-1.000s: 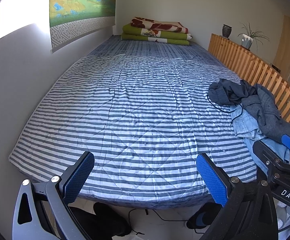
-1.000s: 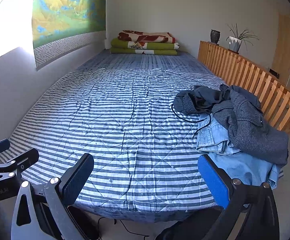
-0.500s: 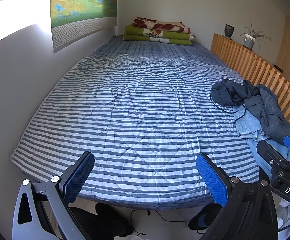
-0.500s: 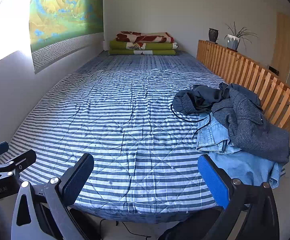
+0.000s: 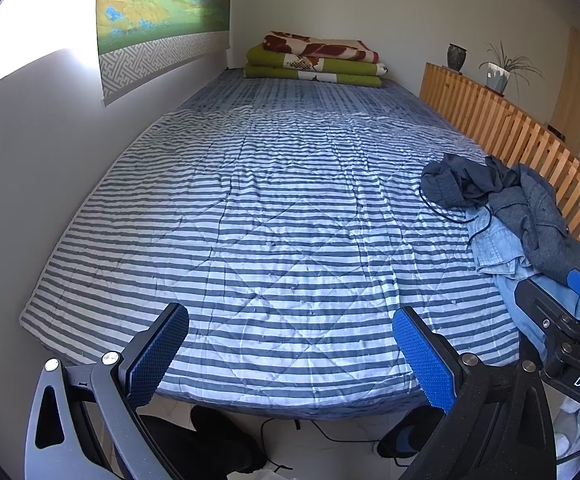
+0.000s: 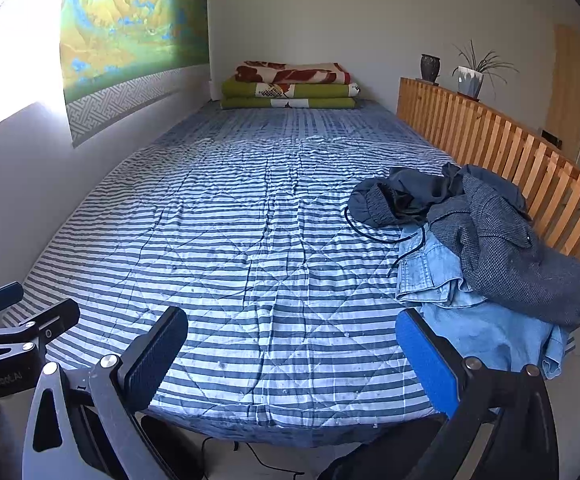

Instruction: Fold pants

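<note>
Nearest, the left gripper (image 5: 290,354) and right gripper (image 6: 292,354) hang spread wide and empty at the bed's (image 6: 249,240) foot, likely readying a pick. Farther, at two o'clock, the pants (image 6: 486,328) lie heaped among garments by the wooden rail (image 6: 510,148).

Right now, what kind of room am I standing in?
Most likely a bedroom: a long bed under a striped quilt, folded blankets stacked at its far end, and a heap of clothes at its right edge.
</note>
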The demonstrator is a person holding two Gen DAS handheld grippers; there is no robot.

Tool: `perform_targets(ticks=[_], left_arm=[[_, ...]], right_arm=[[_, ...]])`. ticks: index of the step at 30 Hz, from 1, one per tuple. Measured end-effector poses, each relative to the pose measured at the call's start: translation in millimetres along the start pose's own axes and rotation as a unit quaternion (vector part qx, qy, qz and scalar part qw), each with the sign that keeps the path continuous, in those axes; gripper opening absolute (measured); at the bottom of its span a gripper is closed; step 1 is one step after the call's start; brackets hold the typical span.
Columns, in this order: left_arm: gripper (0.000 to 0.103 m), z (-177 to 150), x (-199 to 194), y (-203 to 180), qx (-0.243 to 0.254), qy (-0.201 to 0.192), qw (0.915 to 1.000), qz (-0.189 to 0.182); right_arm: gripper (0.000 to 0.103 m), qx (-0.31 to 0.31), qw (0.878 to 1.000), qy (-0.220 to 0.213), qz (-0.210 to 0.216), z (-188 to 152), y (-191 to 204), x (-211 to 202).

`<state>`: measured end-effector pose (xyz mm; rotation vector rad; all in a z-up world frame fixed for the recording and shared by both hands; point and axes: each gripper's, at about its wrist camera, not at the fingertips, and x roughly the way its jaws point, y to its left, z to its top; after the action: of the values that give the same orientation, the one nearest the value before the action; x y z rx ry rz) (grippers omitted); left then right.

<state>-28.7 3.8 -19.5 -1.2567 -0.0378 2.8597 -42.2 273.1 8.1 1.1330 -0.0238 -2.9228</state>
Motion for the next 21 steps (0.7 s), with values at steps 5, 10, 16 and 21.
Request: perform_targets(ticks=[5,10,16,21], left_arm=[[0.103,1,2,1,0.0,0.002,1.0,0.0],[0.103,3,9,3,-0.001,0.006,1.0,0.001],[0.103,6,22,8,-0.005,0.013,0.9999,0.009],[0.103,9,34,5,-0.001,0.023,0.9997,-0.002]], right_arm=[[0.102,0.0,1.0,0.005,-0.001,1,-2,4],[0.102,0.005,1.0,0.011,-0.005,3,-5,11],[0.102,0.014,1.0,0.019,-0.007,4,-14,22],[0.102,0.017,0.999,0.021,-0.024,5,-28,33]])
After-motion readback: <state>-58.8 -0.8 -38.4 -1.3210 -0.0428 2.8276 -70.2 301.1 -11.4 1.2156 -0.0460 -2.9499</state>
